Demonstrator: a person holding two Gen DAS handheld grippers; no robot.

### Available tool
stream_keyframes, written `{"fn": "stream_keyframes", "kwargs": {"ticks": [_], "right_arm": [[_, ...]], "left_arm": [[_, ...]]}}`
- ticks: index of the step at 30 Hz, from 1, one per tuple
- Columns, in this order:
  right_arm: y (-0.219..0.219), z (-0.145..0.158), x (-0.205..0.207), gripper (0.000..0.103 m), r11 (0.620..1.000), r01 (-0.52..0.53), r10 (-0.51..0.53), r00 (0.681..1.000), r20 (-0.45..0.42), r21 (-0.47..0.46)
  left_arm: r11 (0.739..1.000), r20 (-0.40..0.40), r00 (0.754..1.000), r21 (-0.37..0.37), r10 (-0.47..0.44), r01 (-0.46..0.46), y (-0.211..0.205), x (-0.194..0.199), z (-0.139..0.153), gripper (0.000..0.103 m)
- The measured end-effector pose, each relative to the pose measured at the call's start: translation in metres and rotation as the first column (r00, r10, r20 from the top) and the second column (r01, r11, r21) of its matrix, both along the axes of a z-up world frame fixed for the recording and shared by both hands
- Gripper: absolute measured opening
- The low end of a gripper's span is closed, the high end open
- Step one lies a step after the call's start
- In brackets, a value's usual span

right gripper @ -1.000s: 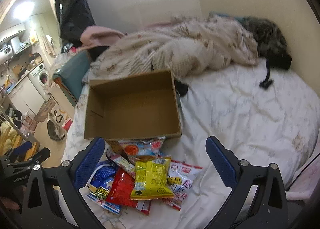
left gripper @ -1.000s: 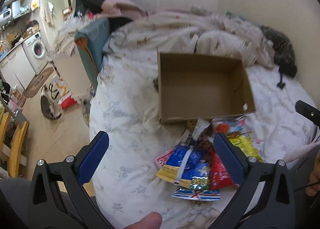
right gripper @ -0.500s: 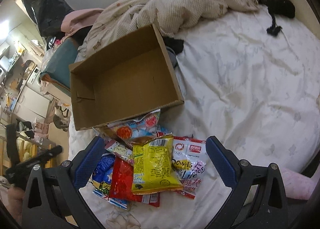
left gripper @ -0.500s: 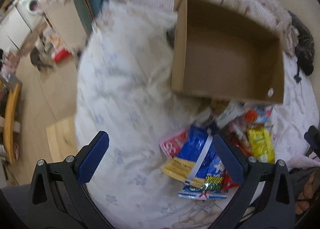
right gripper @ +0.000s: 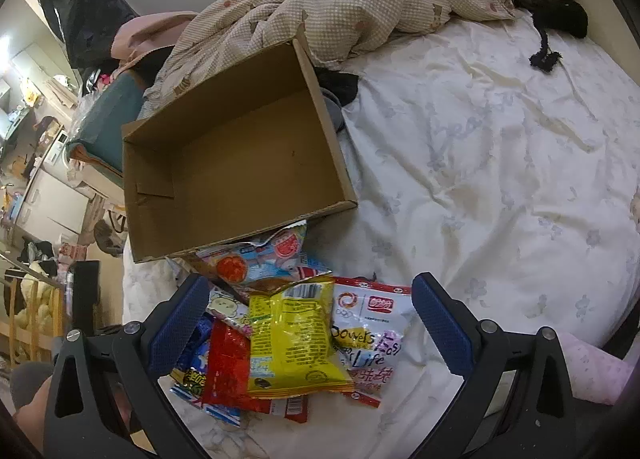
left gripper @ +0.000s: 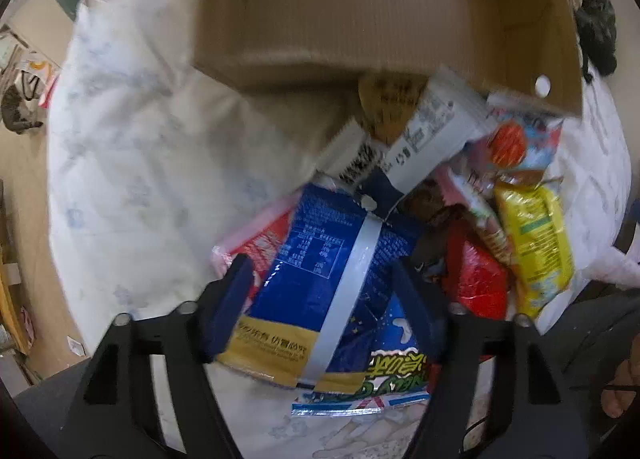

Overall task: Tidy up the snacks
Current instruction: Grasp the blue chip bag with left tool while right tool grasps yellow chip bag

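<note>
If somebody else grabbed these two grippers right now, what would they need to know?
Left gripper: lowered over the snack pile, jaws just closing around the blue snack bag; a firm grip is not clear yet.
Right gripper: open, empty, hovering above the yellow snack bag.
Things: the cardboard box sits empty on the bed. All the snacks lie heaped on the sheet against the box's near wall, the red bag among them.
Done: nothing boxed yet.
Left: finish gripping the blue bag, place it in the box, then move the rest of the pile.
</note>
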State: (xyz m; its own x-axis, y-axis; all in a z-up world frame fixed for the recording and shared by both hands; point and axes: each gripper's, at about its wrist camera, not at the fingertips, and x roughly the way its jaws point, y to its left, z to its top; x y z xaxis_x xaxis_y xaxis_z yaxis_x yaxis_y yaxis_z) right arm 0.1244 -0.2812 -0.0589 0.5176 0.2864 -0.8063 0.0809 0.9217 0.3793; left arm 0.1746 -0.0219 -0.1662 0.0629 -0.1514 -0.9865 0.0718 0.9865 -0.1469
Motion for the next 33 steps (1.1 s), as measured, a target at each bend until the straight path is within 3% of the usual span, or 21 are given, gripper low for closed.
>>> {"fn": "stream_keyframes", "kwargs": {"ticks": [5, 9, 11, 17, 22, 27, 33], "right_arm": [[0.001, 0.000, -0.001, 0.103, 0.999, 0.001, -0.001, 1.000, 0.006, -0.049], [0.005, -0.001, 0.000, 0.103, 0.998, -0.015, 0.015, 1.000, 0.003, -0.060], [0.007, 0.001, -0.001, 0.103, 0.997, -0.019, 0.020, 1.000, 0.012, -0.075], [0.006, 0.002, -0.003, 0.103, 0.997, -0.013, 0.014, 1.000, 0.022, -0.077], [0.007, 0.001, -0.002, 0.103, 0.996, -0.009, 0.011, 1.000, 0.018, -0.084], [0.009, 0.000, -0.003, 0.103, 0.996, -0.021, 0.022, 1.000, 0.017, -0.086], [0.008, -0.002, -0.005, 0.103, 0.998, -0.026, 0.026, 1.000, 0.001, -0.060]], "left_arm": [[1.000, 0.009, 1.000, -0.027, 0.005, -0.005, 0.001, -0.002, 0.006, 0.041], [0.997, 0.000, 1.000, -0.079, 0.023, -0.023, 0.008, -0.011, 0.024, 0.031], [0.993, -0.011, 0.999, -0.117, 0.033, -0.034, 0.013, -0.022, 0.033, 0.029], [0.990, 0.087, 0.996, -0.143, 0.031, -0.018, 0.024, -0.046, 0.080, 0.025], [0.985, 0.148, 0.986, -0.164, 0.081, -0.056, 0.047, -0.070, 0.100, 0.025], [0.977, 0.179, 0.974, -0.185, 0.139, -0.105, 0.058, -0.065, 0.108, 0.025], [0.971, 0.265, 0.943, -0.178, 0.201, -0.157, 0.068, -0.067, 0.120, 0.025]]}}
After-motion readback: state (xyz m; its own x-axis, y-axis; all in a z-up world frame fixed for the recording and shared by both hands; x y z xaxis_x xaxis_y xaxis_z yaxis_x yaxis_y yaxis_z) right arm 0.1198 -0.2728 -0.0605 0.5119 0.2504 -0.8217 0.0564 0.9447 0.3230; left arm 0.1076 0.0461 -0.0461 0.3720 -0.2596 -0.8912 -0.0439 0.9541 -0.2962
